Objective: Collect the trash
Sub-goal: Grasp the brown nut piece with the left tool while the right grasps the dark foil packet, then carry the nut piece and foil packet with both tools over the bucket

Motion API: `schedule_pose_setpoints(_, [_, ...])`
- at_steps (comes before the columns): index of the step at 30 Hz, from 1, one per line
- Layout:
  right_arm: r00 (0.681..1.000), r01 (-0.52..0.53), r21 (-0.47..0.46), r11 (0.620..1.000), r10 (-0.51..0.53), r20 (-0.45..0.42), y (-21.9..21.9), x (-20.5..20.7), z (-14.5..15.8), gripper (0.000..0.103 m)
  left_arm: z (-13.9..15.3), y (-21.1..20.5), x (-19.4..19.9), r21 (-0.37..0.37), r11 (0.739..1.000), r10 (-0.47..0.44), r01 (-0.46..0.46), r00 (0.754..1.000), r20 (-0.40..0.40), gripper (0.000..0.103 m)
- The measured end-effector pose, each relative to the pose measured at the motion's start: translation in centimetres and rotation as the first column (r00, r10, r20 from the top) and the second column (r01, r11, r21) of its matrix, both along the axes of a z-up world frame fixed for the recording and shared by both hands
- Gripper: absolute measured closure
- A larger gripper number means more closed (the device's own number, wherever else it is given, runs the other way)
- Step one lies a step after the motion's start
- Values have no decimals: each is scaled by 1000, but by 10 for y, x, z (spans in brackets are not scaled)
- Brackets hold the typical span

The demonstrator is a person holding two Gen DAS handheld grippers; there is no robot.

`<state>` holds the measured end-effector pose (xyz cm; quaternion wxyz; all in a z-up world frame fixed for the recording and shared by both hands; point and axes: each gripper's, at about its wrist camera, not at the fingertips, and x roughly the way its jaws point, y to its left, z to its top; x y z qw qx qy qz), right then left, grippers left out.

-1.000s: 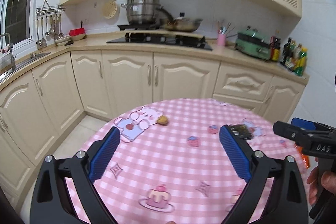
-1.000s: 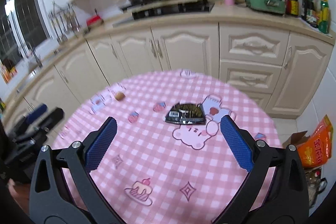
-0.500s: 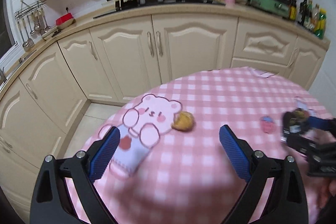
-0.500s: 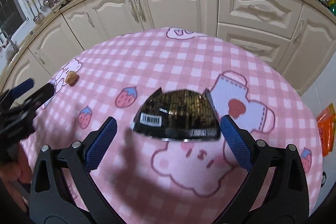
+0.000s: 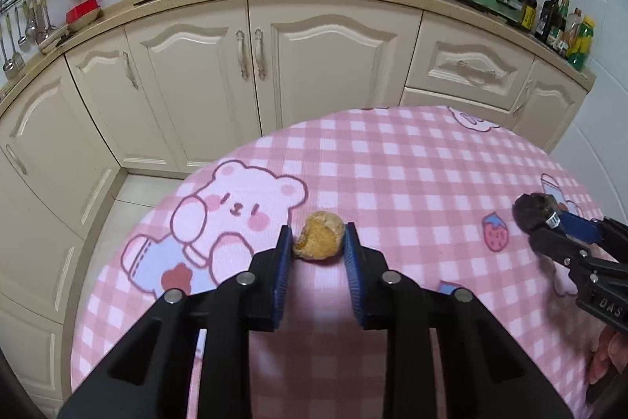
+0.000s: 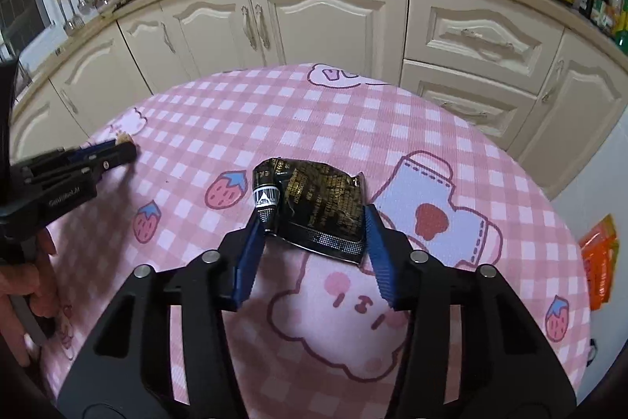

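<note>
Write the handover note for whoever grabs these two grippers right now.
Left gripper: jaws closing, pads touching both sides of the brown food scrap, which sits on the pink checked tablecloth.
Right gripper: jaws closing on the black wrapper, which is crumpling between the pads, still on the cloth.
Done: both pieces bracketed.
Left: finish both grips, lift, carry to the trash. No bin shows in either view.

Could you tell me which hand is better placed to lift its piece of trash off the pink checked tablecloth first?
Left, narrowly. The left tool is closing, pads flanking the small brown crumbly lump. The right tool is also closing, but the crumpled black foil wrapper is buckling between its pads, so that grip looks less settled.
</note>
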<state>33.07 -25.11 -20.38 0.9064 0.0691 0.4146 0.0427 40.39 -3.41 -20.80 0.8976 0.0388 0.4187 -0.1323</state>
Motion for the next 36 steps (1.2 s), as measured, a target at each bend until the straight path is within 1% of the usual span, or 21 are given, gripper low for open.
schedule_pose_setpoints(2, [1000, -11, 13, 1000, 11, -2, -2, -2, 0, 51, 3, -1, -8, -7, 1000, -4, 4, 1000, 8, 78])
schedule_pose_setpoints(3, [1000, -20, 25, 999, 21, -5, -3, -4, 0, 41, 4, -2, -14, -7, 1000, -7, 7, 1000, 13, 77])
schedule_pose_setpoints(4, [1000, -26, 44, 999, 27, -6, -5, -7, 1, 34, 6, -3, -20, -4, 1000, -9, 9, 1000, 22, 78])
schedule_pose_setpoints(8, [1000, -23, 48, 999, 24, -10, -3, -12, 3, 32, 11, 0, -33, -33, 999, -2, 3, 1000, 30, 78])
schedule_pose_setpoints(13, [1000, -18, 39, 999, 19, -13, 1, -5, 1, 30, 21, 1, -50, -51, 999, 2, 0, 998, 59, 77])
schedule_pose_setpoints(14, [1000, -22, 21, 1000, 23, -14, 3, -4, 0, 32, 23, 1, -54, -54, 999, 3, 0, 998, 62, 77])
schedule_pose_setpoints(15, [1000, -26, 7, 1000, 26, -5, 5, -4, 0, 42, 24, 1, -57, -56, 998, 4, 0, 998, 69, 77])
schedule_pose_setpoints(16, [1000, -31, 17, 999, 31, 2, 4, -5, 1, 51, 25, 1, -58, -56, 998, 2, 2, 997, 72, 77])
schedule_pose_setpoints(17, [999, -40, 50, 998, 40, 7, 1, -7, 2, 55, 28, 0, -64, -61, 998, 1, 4, 997, 78, 78])
schedule_pose_setpoints(23, [999, -40, 112, 993, 37, 36, -13, -22, 5, 55, 44, -10, -86, -73, 997, -16, 25, 993, 116, 77])
schedule_pose_setpoints(28, [994, -38, 166, 985, 21, 103, -34, -55, 21, 55, 62, -29, -111, -77, 995, -51, 64, 987, 156, 77])
schedule_pose_setpoints(33, [983, -7, 211, 978, -32, 180, -77, -108, 46, 55, 88, -64, -149, -109, 984, -119, 144, 970, 212, 77])
schedule_pose_setpoints(36, [973, 24, 233, 972, -76, 218, -113, -145, 61, 55, 103, -98, -176, -133, 966, -184, 220, 953, 239, 77])
